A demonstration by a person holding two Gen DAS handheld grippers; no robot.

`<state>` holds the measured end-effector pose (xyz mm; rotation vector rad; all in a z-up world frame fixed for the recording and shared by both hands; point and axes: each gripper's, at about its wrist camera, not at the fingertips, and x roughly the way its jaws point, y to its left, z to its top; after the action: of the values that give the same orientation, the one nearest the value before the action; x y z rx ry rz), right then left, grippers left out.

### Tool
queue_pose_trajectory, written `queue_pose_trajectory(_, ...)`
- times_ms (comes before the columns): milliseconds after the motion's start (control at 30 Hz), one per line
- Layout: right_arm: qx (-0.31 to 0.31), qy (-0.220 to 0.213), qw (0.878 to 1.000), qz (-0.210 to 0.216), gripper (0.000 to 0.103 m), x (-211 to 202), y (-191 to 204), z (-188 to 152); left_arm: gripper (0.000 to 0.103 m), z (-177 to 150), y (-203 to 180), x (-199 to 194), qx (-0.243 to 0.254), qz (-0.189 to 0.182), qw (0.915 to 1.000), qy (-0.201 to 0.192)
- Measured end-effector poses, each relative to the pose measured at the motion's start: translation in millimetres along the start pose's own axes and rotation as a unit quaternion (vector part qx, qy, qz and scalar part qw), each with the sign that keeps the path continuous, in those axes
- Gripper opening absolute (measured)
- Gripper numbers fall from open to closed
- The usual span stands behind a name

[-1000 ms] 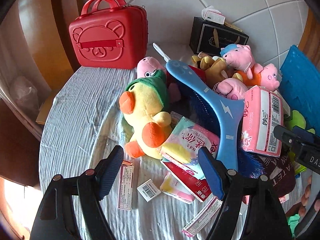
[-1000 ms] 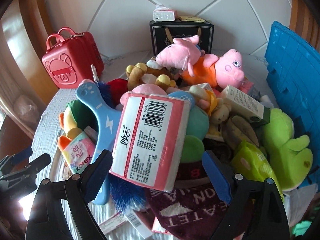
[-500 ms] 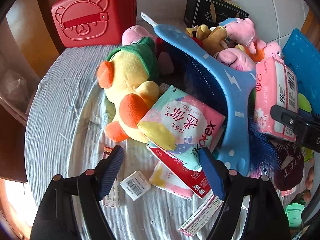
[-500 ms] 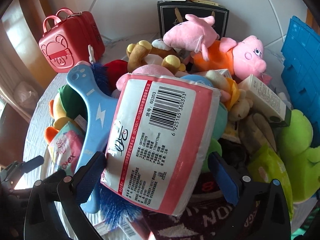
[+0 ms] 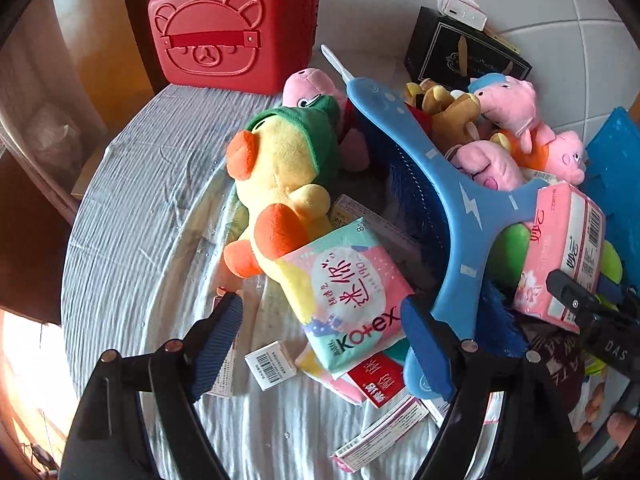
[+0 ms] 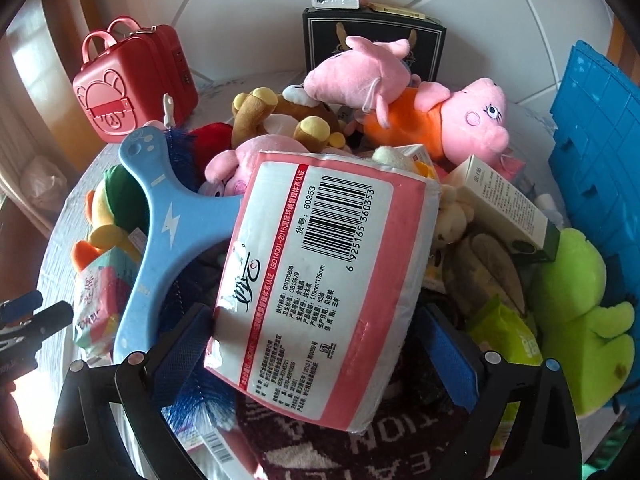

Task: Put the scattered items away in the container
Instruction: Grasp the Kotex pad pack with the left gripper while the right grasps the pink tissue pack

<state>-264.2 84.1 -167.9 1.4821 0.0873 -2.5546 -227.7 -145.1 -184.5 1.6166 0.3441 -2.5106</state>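
A pile of scattered items lies on a round cloth-covered table (image 5: 132, 216). In the left wrist view my left gripper (image 5: 320, 332) is open, its fingers on either side of a Kotex pad pack (image 5: 348, 292) that leans on a yellow duck plush (image 5: 280, 184). In the right wrist view my right gripper (image 6: 320, 344) is open around a pink tissue pack (image 6: 320, 280), fingers close to its sides; I cannot tell if they touch. A blue brush (image 6: 156, 232) lies left of it. The blue crate (image 6: 600, 152) stands at right.
A red bear case (image 5: 228, 28) and a black box (image 6: 372, 40) stand at the back. Pink pig plushes (image 6: 460, 120), a brown bear plush (image 6: 288, 116), a green frog plush (image 6: 580, 320) and small boxes (image 5: 270, 364) crowd the table. A tiled wall is behind.
Both grippers have moved forward and down into the pile: the left closed in on the Kotex pack, the right on the pink tissue pack. Both stayed open.
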Motion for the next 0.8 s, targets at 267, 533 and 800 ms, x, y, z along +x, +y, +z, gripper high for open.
queue_pose_trajectory(267, 0.009, -0.001, 1.000, 0.005, 0.103, 6, -1, 13, 0.081, 8, -19, 39, -0.048, 0.022, 0.9982, 0.028)
queue_pose_trajectory(533, 0.024, 0.020, 1.000, 0.005, 0.103, 30, -4, 13, 0.080, 6, -26, 43, -0.036, 0.015, 0.9989, 0.026)
queue_pose_trajectory(800, 0.016, 0.002, 1.000, 0.011, 0.097, 16, -3, 5, 0.064, -6, -36, 16, 0.010, 0.004, 0.9998, -0.015)
